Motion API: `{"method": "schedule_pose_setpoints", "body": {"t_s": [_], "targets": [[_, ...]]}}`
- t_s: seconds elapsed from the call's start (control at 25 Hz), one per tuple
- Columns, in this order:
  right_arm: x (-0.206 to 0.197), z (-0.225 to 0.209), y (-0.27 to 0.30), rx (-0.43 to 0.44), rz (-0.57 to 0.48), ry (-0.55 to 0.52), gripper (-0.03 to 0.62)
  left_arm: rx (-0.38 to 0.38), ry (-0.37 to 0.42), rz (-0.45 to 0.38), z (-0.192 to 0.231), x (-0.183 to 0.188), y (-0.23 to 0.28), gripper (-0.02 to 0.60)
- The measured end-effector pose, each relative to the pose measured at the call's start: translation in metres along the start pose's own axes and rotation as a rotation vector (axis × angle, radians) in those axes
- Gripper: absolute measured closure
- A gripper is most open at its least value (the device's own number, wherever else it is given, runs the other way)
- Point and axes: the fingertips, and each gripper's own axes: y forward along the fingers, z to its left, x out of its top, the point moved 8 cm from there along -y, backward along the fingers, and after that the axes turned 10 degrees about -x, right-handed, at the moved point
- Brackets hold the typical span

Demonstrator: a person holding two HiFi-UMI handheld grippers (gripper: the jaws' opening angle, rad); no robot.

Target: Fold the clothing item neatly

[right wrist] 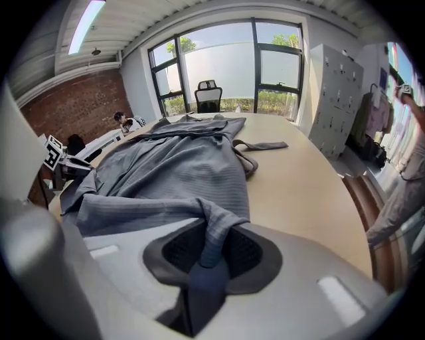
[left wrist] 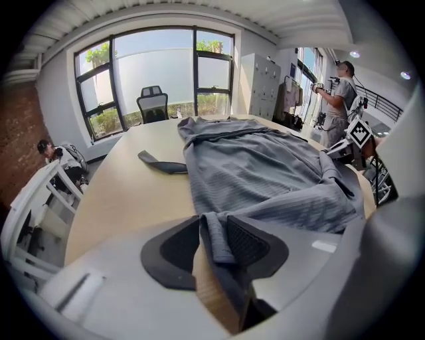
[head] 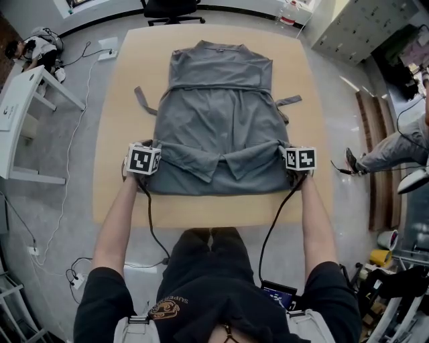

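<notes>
On the table (head: 120,100), grey garment (head: 221,120); hem within left tool (left wrist: 211,242), right tool (right wrist: 211,251)

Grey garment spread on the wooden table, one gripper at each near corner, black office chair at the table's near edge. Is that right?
No. The black office chair stands at the table's far edge, beyond the garment, as the head view shows. The left gripper and right gripper are at the garment's near corners, as stated.
</notes>
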Motion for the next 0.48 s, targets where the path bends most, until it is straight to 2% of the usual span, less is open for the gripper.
{"method": "schedule_pose_setpoints", "body": {"t_s": [0.08,0.24,0.36,0.48], "targets": [[0.001,-0.003,-0.005,0.027,0.003,0.006,0.49,0.011,-0.026,-0.023,0.001,0.0,-0.009,0.425],[0.007,-0.009,-0.033,0.052,-0.042,0.062,0.484,0.057,-0.041,-0.062,-0.001,0.002,-0.034,0.42],[0.017,-0.002,-0.061,0.031,-0.122,0.031,0.484,0.085,-0.04,-0.096,-0.009,0.003,-0.055,0.42],[0.034,0.025,-0.079,0.084,-0.203,-0.039,0.484,0.07,-0.02,-0.124,-0.029,0.004,-0.062,0.422]]}}
